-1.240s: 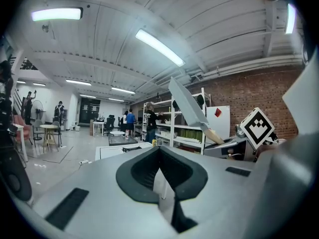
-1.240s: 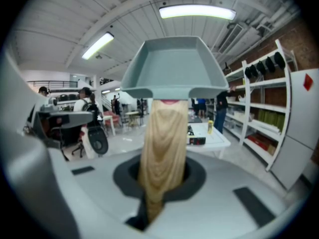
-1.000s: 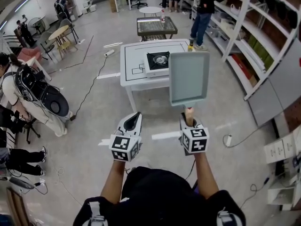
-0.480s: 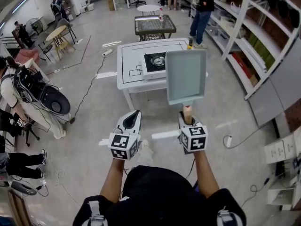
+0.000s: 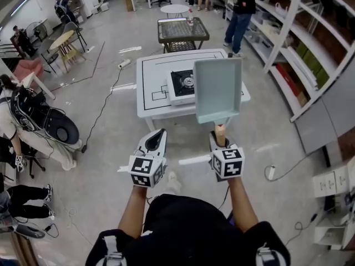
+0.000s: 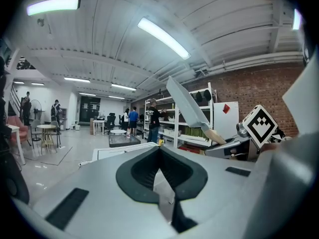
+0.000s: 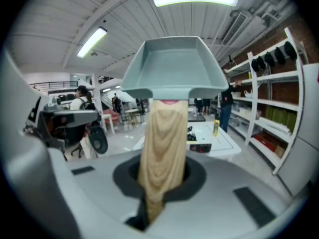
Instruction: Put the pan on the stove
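Observation:
A square grey-green pan (image 5: 217, 90) with a wooden handle (image 5: 221, 132) is held up in the air, and my right gripper (image 5: 221, 143) is shut on that handle. In the right gripper view the handle (image 7: 162, 148) runs out from between the jaws to the pan (image 7: 172, 66). The black stove (image 5: 182, 85) sits on a white table (image 5: 152, 101) ahead; the pan hides its right part. My left gripper (image 5: 155, 142) hangs beside the right one, jaws together and holding nothing. The left gripper view shows the pan (image 6: 187, 106) tilted up at the right.
Beyond the white table stands a low glass-topped table (image 5: 183, 31) with a bottle. Shelving (image 5: 310, 43) runs along the right, with a person (image 5: 241, 13) at it. People with gear (image 5: 28, 115) sit at the left. A cable (image 5: 105, 107) crosses the floor.
The white table and stove have come nearer and lower in the head view. The pan stays in the right gripper, now overlapping the table's right side.

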The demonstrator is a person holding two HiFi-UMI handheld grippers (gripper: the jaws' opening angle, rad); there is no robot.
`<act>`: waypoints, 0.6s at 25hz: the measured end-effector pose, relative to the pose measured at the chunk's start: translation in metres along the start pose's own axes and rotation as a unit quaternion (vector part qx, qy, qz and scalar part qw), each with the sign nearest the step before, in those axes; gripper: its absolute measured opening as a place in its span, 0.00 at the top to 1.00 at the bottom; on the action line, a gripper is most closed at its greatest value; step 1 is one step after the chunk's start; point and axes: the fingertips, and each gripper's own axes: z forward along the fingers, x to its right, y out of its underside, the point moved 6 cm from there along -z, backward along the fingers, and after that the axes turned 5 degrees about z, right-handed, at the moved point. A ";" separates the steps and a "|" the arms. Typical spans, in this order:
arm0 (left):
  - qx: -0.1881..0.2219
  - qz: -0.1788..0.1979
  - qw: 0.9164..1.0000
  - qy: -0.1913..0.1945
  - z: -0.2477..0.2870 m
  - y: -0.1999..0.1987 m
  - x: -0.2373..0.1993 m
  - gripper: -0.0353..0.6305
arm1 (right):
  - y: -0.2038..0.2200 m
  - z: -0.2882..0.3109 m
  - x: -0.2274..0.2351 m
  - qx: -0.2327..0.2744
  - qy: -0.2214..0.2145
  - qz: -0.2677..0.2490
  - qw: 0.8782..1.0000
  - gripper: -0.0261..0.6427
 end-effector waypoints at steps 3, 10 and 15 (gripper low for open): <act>-0.002 -0.002 1.000 0.004 0.024 -0.008 -0.024 0.91 | -0.020 0.029 0.001 -0.003 0.002 0.000 1.000 0.90; -0.008 -0.007 1.000 0.011 0.076 -0.019 -0.091 0.91 | -0.059 0.098 -0.003 -0.011 0.010 0.007 1.000 0.90; -0.008 -0.010 1.000 0.021 0.107 -0.025 -0.133 0.91 | -0.080 0.142 -0.009 -0.021 0.019 0.009 1.000 0.90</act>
